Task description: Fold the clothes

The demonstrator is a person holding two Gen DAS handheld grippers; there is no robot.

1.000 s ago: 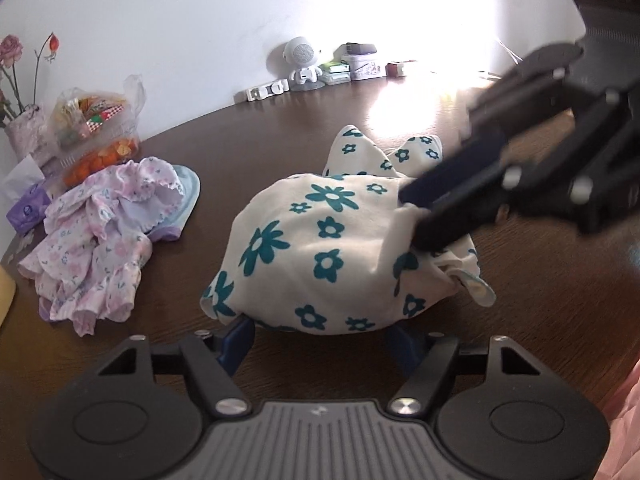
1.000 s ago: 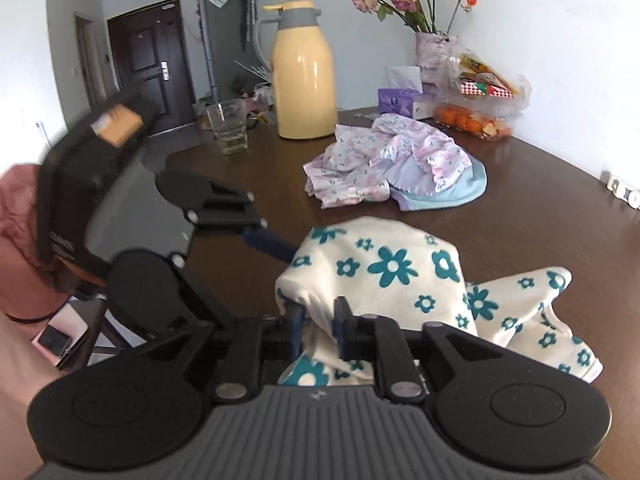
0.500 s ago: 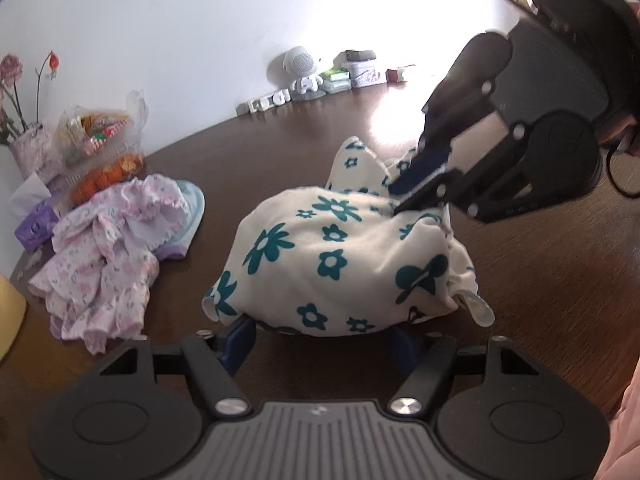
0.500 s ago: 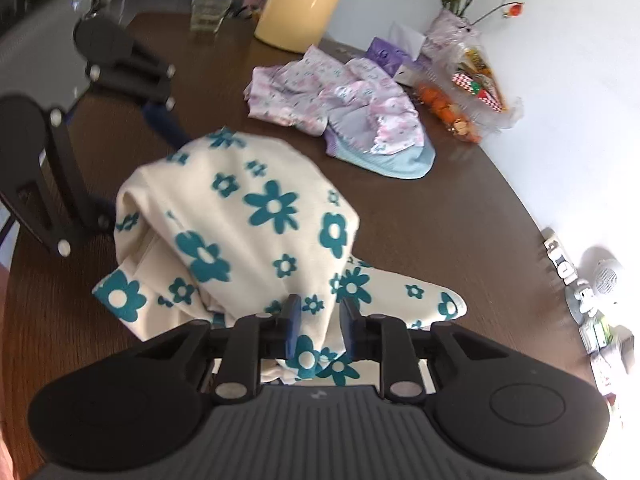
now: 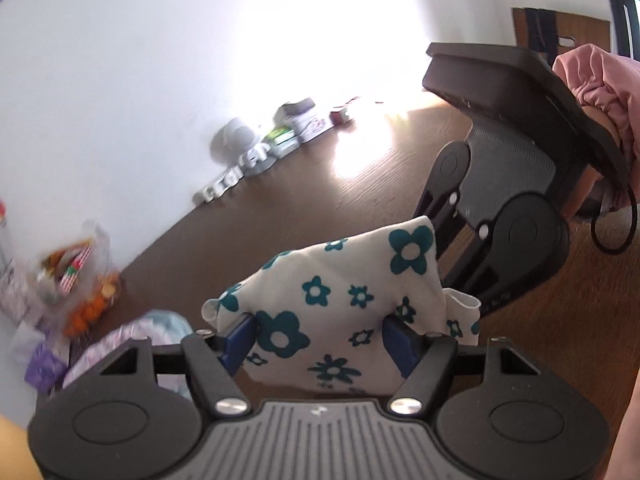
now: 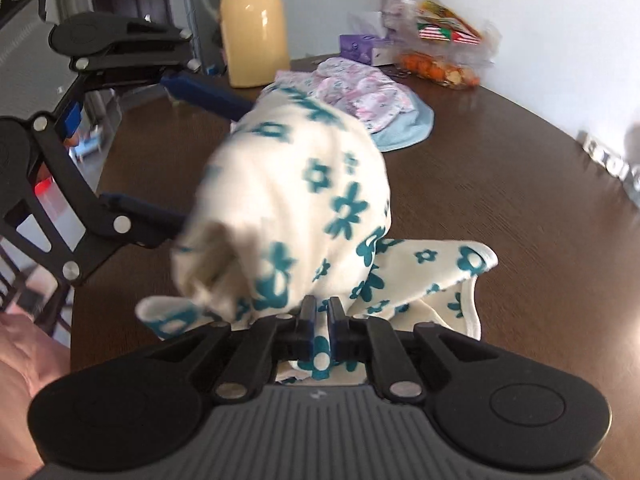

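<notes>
Right wrist: right gripper [image 6: 319,322] jaws pinching floral garment [image 6: 304,208], left gripper [image 5: 320,336] jaws wide

White wall [image 5: 120,80], dark wooden table [image 6: 500,200], dark door [image 6: 128,4], bright sun glare

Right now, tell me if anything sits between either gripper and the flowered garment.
Nothing visible does. The right gripper is shut on the flowered garment; the left gripper stands open with the cloth between its fingers.

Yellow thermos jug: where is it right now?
The yellow thermos jug shows only in the right wrist view, upper left of centre, standing on the table behind the pink floral clothes.
</notes>
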